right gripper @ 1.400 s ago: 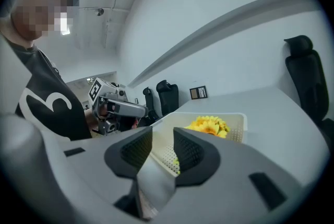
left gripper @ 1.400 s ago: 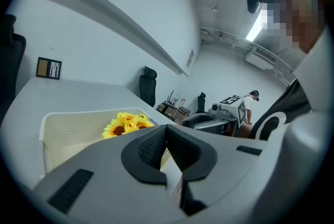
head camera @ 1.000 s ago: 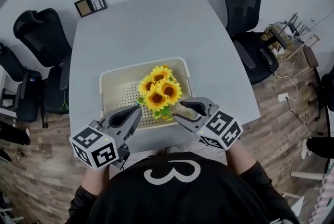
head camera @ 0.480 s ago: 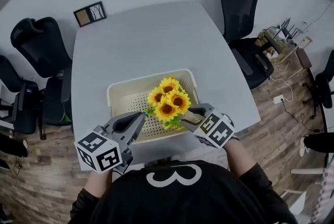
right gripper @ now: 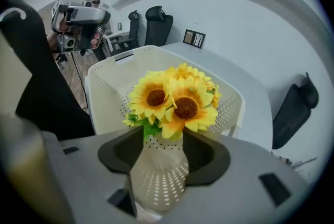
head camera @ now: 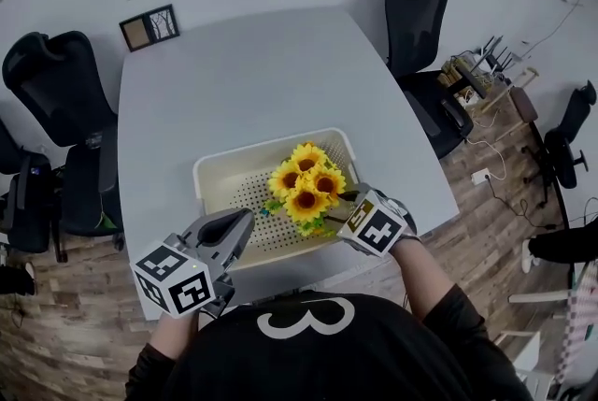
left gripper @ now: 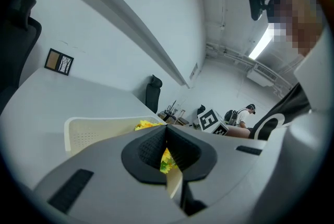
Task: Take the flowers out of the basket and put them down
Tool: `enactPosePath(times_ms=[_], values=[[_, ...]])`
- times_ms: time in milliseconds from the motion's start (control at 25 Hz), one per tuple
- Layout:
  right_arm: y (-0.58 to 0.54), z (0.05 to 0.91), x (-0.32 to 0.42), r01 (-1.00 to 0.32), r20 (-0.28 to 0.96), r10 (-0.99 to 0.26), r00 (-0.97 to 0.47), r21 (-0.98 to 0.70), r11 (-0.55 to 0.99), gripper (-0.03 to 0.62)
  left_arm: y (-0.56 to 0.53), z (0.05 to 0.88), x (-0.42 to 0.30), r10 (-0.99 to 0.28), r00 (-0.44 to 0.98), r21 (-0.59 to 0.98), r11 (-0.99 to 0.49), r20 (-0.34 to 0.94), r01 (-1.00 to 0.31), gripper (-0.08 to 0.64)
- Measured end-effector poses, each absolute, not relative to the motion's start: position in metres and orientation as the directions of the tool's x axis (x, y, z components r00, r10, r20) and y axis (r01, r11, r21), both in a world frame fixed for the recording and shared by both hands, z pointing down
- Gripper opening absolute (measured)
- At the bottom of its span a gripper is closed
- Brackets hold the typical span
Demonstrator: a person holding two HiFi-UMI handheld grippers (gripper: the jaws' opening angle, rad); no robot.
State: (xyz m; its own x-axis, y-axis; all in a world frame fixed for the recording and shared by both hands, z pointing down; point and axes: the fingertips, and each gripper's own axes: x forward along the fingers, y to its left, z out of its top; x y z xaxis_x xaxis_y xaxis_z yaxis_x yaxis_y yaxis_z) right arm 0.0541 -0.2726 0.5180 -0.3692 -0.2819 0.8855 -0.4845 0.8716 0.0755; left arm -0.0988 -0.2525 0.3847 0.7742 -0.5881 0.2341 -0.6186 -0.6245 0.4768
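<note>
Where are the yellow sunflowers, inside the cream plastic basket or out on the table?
Inside. The head view shows the yellow sunflower bunch within the rim of the cream perforated basket, over its dotted floor.

**Bright, even light; warped edges**

A ceiling strip light (left gripper: 261, 45) glares in the left gripper view. The table (head camera: 243, 72) is evenly lit, shadows soft. The flowers (right gripper: 175, 103) are sharp; edges bend and darken in every view.
</note>
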Motion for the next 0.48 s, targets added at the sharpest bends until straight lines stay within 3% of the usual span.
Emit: enactPosePath(times_ms=[480], values=[[-0.293, 0.526, 0.027, -0.447, 0.914, -0.278, -0.296, 0.125, 0.886, 0.250, -0.254, 0.389, -0.138, -0.616, 0.752, 0.490, -0.593, 0.233, -0.638, 0.009]])
